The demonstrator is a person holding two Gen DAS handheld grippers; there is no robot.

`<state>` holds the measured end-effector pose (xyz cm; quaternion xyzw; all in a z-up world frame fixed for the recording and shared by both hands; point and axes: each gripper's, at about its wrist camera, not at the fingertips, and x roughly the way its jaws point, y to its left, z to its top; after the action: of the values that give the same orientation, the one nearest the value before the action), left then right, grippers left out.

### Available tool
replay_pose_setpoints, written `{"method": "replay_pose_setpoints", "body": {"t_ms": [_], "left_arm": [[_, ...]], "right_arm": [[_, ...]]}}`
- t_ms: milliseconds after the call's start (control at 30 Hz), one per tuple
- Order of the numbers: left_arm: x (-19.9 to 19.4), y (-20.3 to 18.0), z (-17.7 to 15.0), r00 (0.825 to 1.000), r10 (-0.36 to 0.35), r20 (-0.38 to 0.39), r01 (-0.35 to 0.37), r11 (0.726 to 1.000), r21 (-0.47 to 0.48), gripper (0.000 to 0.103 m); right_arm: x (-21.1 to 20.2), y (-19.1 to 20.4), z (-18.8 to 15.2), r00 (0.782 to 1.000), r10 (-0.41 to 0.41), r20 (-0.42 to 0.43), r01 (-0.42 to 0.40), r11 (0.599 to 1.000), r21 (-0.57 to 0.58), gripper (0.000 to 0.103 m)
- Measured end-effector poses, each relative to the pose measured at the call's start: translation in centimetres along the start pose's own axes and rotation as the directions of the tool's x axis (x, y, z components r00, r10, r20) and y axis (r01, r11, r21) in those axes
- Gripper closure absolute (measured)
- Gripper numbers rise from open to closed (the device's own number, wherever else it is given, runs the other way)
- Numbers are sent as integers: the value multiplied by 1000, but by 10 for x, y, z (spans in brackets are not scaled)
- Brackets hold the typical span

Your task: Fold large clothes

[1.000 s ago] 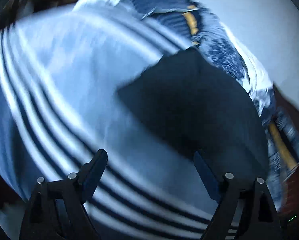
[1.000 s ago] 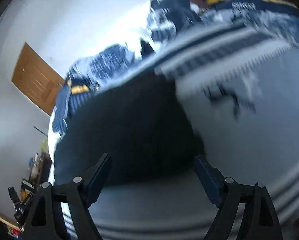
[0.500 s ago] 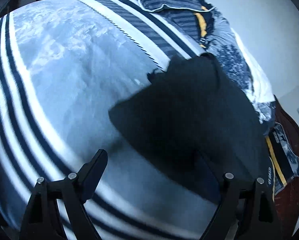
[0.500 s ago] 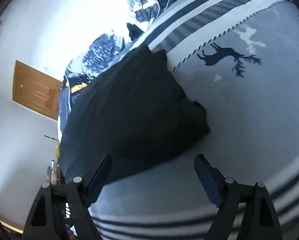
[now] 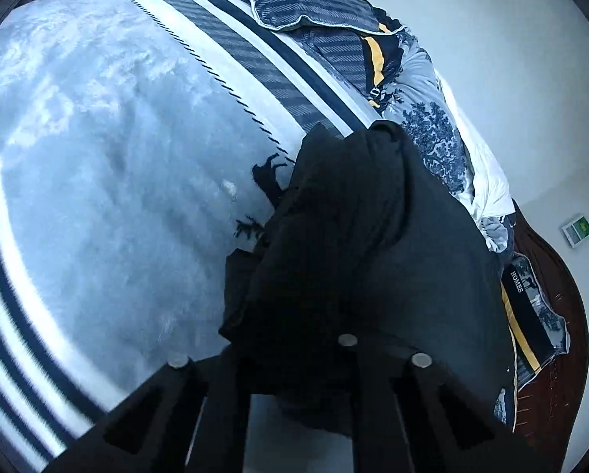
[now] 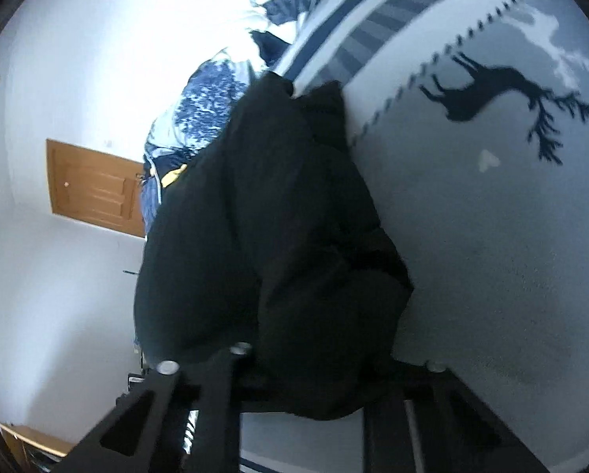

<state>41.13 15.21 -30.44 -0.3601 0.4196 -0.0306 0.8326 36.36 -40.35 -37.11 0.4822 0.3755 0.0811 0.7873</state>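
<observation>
A large black garment (image 5: 357, 244) lies bunched on a pale blue blanket with dark stripes and a reindeer print (image 5: 109, 165). My left gripper (image 5: 294, 358) is shut on the garment's near edge, and the cloth covers its fingertips. In the right wrist view the same black garment (image 6: 270, 216) rises in folds from my right gripper (image 6: 314, 366), which is shut on another part of its near edge. The reindeer blanket (image 6: 503, 205) lies to the right of it.
Striped and tree-print pillows and bedding (image 5: 428, 134) are piled along the far side of the bed. A dark wooden headboard (image 5: 558, 276) stands at the right by a white wall. A wooden door (image 6: 93, 185) shows in the right wrist view.
Both grippers were open above the garment; now both have closed on its near edge, and the cloth has bunched up and lifted towards the cameras.
</observation>
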Motion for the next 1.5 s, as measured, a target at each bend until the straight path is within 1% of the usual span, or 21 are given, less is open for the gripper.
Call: {"method": "replay_pose_setpoints", "body": {"t_ms": [67, 133, 200, 367, 467, 567, 667, 733, 767, 800, 833, 867, 967, 1000, 1100, 1167, 1233, 1300, 1367, 1400, 1500], "left_arm": [[-12, -3, -3, 999, 39, -4, -39, 999, 30, 99], [-31, 0, -11, 997, 77, -18, -77, 997, 29, 99], [-55, 10, -22, 996, 87, -28, -87, 996, 18, 99], [-97, 36, -63, 990, 138, -41, -137, 990, 43, 99], [-108, 48, -81, 987, 154, -39, -153, 987, 42, 98], [-111, 53, -82, 986, 165, -26, -164, 986, 39, 91], [-126, 45, -82, 975, 220, 31, -221, 972, 74, 75], [-142, 37, -85, 962, 258, 91, -267, 956, 123, 42], [-150, 29, -88, 950, 284, 133, -303, 940, 158, 36], [-158, 20, -89, 936, 307, 175, -338, 921, 193, 32], [-163, 10, -90, 924, 320, 210, -364, 904, 225, 32], [-166, 0, -90, 916, 324, 235, -380, 889, 256, 31], [-168, -30, -91, 904, 331, 270, -411, 846, 340, 29], [-164, -42, -90, 901, 328, 282, -417, 833, 363, 28], [-144, -80, -90, 912, 302, 276, -400, 800, 446, 25], [-121, -107, -87, 918, 295, 264, -393, 767, 508, 24], [-98, -128, -83, 916, 308, 256, -399, 744, 535, 24], [-71, -145, -77, 926, 307, 220, -378, 746, 549, 24], [-45, -156, -70, 932, 309, 186, -360, 751, 554, 24], [-36, -160, -70, 932, 315, 177, -359, 750, 555, 24], [3, -154, -65, 900, 406, 156, -421, 725, 545, 24]], "right_arm": [[-10, 3, -5, 1000, 5, 24, -5, 1000, -3, 94], [-24, 8, -19, 999, -32, 14, 32, 999, -6, 96], [-44, 16, -37, 998, -58, 25, 60, 997, -54, 96], [-93, 15, -77, 998, -61, 32, 64, 994, -84, 96], [-109, 19, -97, 993, -115, 24, 117, 983, -140, 96], [-111, 19, -102, 984, -176, 10, 174, 965, -198, 92], [-116, 15, -107, 970, -242, 12, 239, 949, -206, 90], [-131, 11, -109, 960, -278, 40, 280, 944, -176, 82], [-140, 8, -111, 959, -278, 59, 284, 946, -158, 77], [-149, 6, -112, 956, -281, 78, 290, 948, -135, 60], [-156, 6, -115, 952, -289, 97, 300, 946, -123, 34], [-167, 9, -117, 944, -300, 140, 317, 941, -120, 28], [-186, 29, -115, 913, -340, 226, 378, 912, -157, 28], [-186, 35, -113, 911, -340, 231, 382, 909, -167, 28], [-171, 71, -107, 926, -313, 213, 364, 891, -273, 28], [-157, 90, -105, 927, -314, 207, 369, 866, -337, 28], [-125, 111, -95, 927, -324, 188, 374, 829, -416, 28], [-95, 123, -86, 923, -346, 168, 384, 799, -463, 28], [-64, 130, -75, 927, -355, 125, 369, 790, -489, 28], [-49, 135, -70, 932, -350, 99, 351, 794, -497, 28], [-6, 151, -67, 935, -350, 51, 322, 782, -534, 28]]}}
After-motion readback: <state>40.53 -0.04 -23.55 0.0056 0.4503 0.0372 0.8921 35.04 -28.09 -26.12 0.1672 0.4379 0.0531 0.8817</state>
